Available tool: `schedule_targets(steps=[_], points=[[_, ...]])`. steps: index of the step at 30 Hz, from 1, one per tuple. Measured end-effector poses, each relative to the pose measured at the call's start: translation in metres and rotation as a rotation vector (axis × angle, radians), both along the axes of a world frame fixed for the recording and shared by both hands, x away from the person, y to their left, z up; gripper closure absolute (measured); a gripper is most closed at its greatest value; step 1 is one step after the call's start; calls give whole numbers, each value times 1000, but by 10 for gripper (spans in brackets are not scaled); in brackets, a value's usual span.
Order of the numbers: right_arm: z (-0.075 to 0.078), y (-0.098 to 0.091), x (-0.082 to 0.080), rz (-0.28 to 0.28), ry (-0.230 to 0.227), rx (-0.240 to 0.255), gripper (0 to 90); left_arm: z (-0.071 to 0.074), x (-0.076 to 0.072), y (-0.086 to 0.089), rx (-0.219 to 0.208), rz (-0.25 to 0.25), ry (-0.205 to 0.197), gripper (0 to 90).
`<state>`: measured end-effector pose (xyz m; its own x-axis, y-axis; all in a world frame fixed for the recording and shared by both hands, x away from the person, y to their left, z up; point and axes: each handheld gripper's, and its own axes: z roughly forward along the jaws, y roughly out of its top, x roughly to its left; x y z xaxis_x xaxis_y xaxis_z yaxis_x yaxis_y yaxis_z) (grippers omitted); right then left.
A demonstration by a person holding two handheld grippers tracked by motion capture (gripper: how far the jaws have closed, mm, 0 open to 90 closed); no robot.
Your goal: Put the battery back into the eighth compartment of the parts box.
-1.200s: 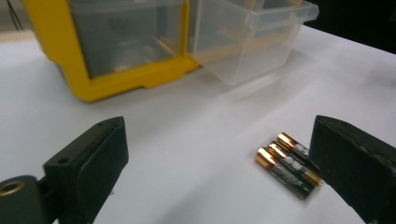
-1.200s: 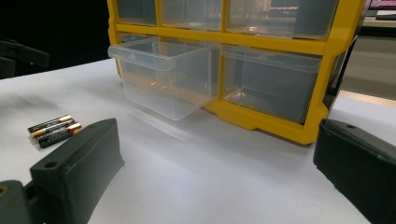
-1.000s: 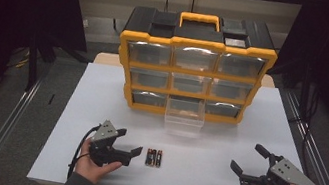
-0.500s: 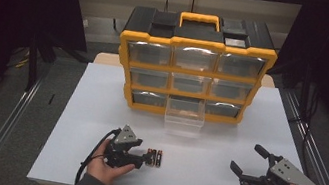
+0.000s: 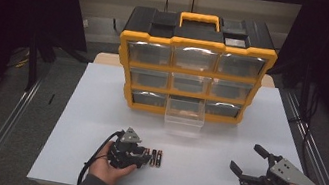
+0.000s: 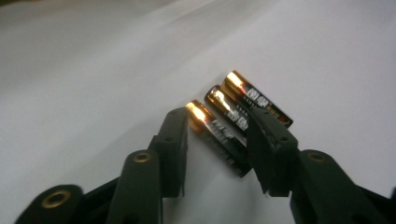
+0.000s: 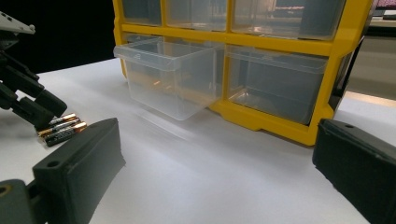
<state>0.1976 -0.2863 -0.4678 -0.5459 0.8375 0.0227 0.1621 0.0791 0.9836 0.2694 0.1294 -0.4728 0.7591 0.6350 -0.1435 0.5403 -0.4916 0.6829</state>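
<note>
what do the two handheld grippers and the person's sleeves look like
Both grippers are black with two blocky jaws. The left gripper carries a small grey three-cornered plate and trails a black cable; the right gripper has a larger grey plate with holes. The sleeves look dark grey.

A white table (image 5: 76, 123) filled mid-frame; an organizer (image 5: 194, 67) stood at upper centre; three batteries (image 5: 154, 157) lay at lower centre.

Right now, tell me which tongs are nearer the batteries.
Left. The left tongs straddle the nearest of the batteries, jaws closing in; the right tongs sit open, far off to the side.
</note>
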Motion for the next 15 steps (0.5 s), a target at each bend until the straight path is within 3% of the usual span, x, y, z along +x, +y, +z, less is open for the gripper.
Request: schedule_targets(steps=[1, 2, 3, 8, 10, 13, 15], points=[[0, 0, 0, 0, 0, 0, 12, 0, 0, 0, 45, 8, 6, 638], [0, 0, 0, 1, -1, -1, 12, 0, 0, 1, 56, 18, 1, 701], [0, 0, 0, 4, 0, 1, 12, 1, 2, 3, 65, 27, 23, 766], [0, 0, -1, 3, -3, 0, 14, 3, 3, 1, 87, 16, 25, 771], [0, 0, -1, 0, -4, 4, 14, 2, 3, 1, 75, 23, 29, 772], [1, 0, 0, 1, -7, 6, 14, 3, 5, 7, 37, 40, 66, 774], [1, 0, 0, 3, -9, 5, 14, 4, 5, 7, 32, 39, 64, 774]])
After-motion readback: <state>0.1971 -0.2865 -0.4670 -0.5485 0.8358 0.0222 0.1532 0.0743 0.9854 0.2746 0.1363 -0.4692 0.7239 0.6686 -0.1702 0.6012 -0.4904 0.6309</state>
